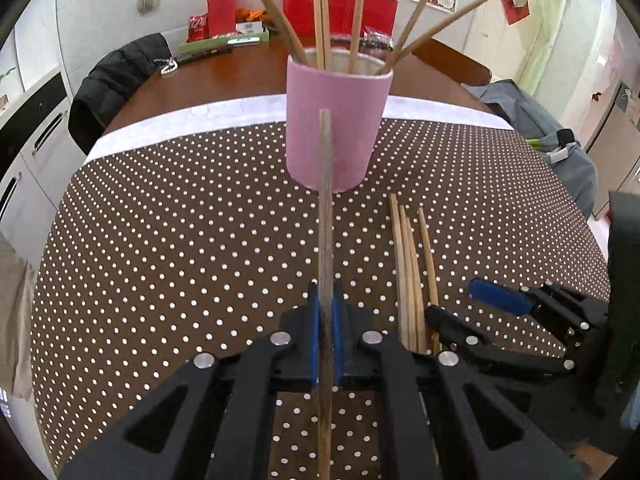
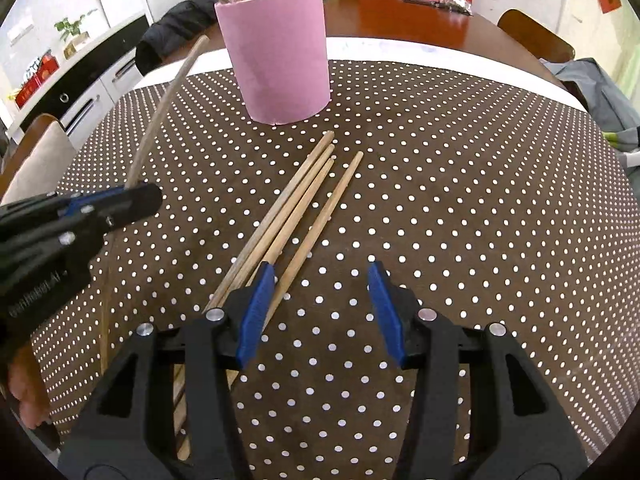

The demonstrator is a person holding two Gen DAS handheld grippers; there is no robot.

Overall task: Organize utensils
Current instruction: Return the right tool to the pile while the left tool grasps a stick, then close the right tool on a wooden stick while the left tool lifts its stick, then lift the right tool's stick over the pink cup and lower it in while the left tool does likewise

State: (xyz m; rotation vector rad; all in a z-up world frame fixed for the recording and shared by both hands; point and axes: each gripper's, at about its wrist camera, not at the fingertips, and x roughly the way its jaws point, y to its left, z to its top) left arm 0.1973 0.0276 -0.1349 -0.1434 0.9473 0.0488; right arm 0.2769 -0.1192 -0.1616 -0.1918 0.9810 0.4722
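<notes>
My left gripper [image 1: 325, 332] is clamped tight on one darker chopstick [image 1: 326, 216], its tip angled up toward the pink holder [image 1: 336, 128]. White lettering runs along that gripper's body in the right wrist view, too blurred to read. My right gripper [image 2: 320, 312] stands about half open with nothing between its pads, the left pad just beside four loose chopsticks [image 2: 296, 204] lying on the brown polka-dot cloth [image 2: 460, 184] over the worktop; their near ends are hidden under the gripper. Beyond, the holder already carries several chopsticks, tops cut off. Farther back sit red bags [image 1: 340, 4] and wall certificates, their print illegible
</notes>
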